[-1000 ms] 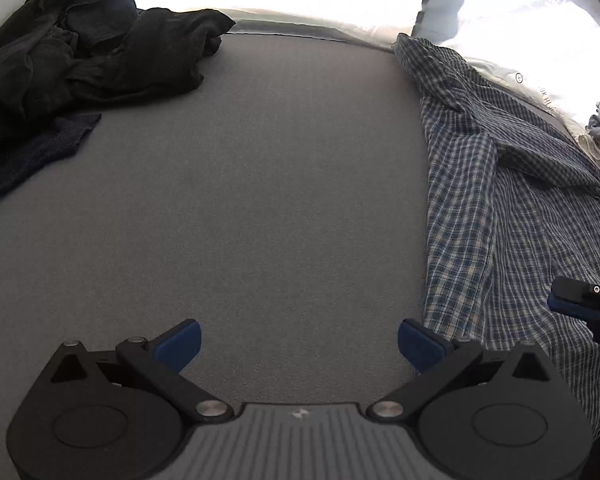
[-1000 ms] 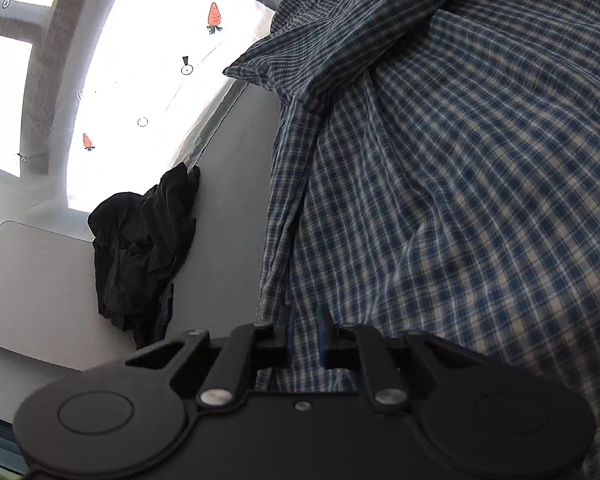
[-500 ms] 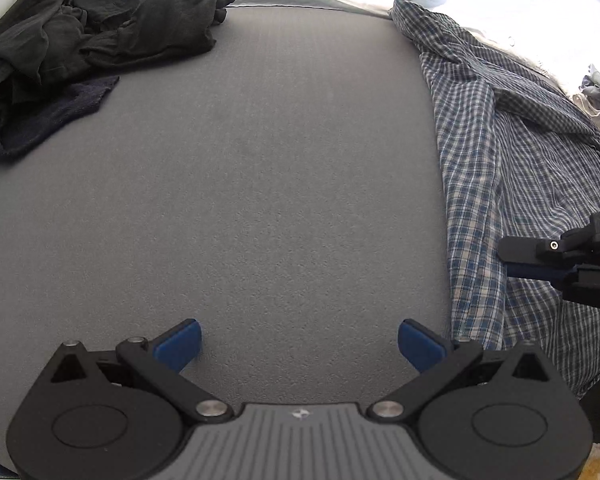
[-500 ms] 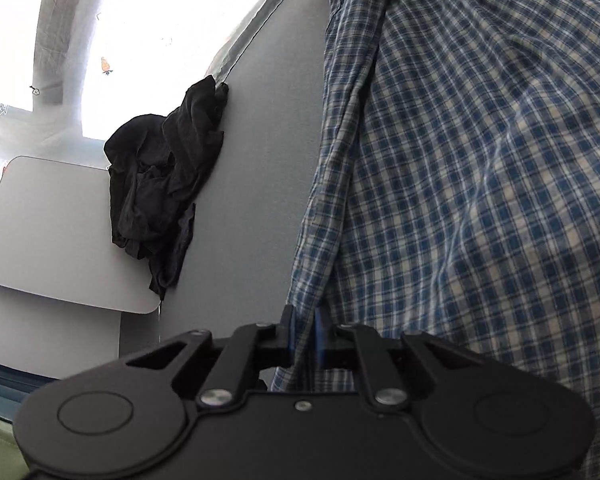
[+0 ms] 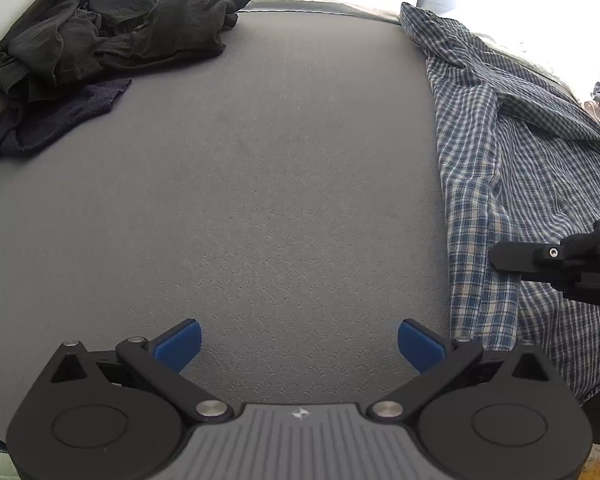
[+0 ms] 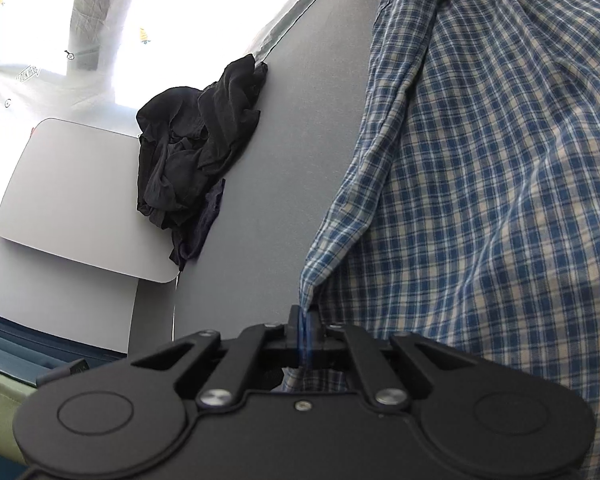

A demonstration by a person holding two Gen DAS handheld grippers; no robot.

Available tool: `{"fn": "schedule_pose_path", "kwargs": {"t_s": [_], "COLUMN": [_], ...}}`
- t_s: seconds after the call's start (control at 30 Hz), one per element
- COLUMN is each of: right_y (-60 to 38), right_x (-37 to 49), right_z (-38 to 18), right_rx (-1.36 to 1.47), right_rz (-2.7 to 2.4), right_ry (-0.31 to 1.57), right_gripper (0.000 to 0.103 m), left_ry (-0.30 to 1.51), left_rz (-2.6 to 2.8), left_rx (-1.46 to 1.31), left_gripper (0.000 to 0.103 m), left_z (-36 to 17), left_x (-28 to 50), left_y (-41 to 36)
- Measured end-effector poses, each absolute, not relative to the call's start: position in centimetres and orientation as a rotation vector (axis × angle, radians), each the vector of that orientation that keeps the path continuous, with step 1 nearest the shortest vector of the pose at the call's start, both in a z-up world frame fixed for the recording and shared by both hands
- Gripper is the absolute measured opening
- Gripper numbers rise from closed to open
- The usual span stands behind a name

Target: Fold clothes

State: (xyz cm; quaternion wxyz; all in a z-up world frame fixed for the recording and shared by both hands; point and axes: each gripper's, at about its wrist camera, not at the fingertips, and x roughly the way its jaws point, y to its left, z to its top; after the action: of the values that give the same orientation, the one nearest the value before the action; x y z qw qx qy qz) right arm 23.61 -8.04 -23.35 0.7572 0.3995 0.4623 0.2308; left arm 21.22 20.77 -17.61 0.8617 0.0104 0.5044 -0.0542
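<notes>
Right gripper (image 6: 305,330) had pinched the shirt (image 6: 500,184) edge; left gripper (image 5: 299,346) fingers gaped empty. Folding barely started, dark pile (image 5: 100,36) far left untouched.

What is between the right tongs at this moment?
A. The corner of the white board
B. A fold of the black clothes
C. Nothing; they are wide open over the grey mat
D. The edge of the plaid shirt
D: in the right wrist view the right tongs are shut with their blue pads pinching the edge of the plaid shirt, which rises to a peak right at the tips.
</notes>
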Motion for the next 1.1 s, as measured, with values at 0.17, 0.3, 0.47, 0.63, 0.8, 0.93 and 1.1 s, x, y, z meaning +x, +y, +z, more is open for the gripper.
{"fn": "schedule_pose_path", "kwargs": {"t_s": [0.17, 0.3, 0.47, 0.63, 0.8, 0.93, 1.1], "right_y": [-10.9, -13.8, -18.1, -21.4, -22.4, -22.1, -22.5], "right_x": [22.8, 22.0, 20.9, 20.6, 21.3, 21.9, 22.8], "right_z": [-22.6, -22.2, -22.3, -22.4, -23.1, -24.1, -23.5], "right_rx": [0.892, 0.890, 0.891, 0.867, 0.765, 0.697, 0.699], "right_rz": [0.525, 0.507, 0.455, 0.411, 0.387, 0.386, 0.422], "right_ry": [0.982, 0.984, 0.996, 1.005, 1.068, 1.122, 1.114], "right_gripper": [0.001, 0.001, 0.001, 0.001, 0.001, 0.001, 0.014], "left_ry": [1.051, 1.046, 1.037, 1.055, 1.096, 1.144, 1.127], "left_rz": [-0.111, -0.125, -0.157, -0.186, -0.165, -0.130, -0.070], "left_rx": [0.044, 0.051, 0.103, 0.137, 0.147, 0.116, 0.057], "left_gripper": [0.103, 0.103, 0.103, 0.103, 0.103, 0.103, 0.103], "left_z": [-17.0, -16.7, -16.4, -16.9, -18.0, -18.9, -18.6], "left_x": [20.8, 20.9, 20.7, 20.4, 20.4, 20.8, 21.4], "left_y": [17.6, 14.5, 9.9, 6.2, 4.6, 5.0, 6.4]}}
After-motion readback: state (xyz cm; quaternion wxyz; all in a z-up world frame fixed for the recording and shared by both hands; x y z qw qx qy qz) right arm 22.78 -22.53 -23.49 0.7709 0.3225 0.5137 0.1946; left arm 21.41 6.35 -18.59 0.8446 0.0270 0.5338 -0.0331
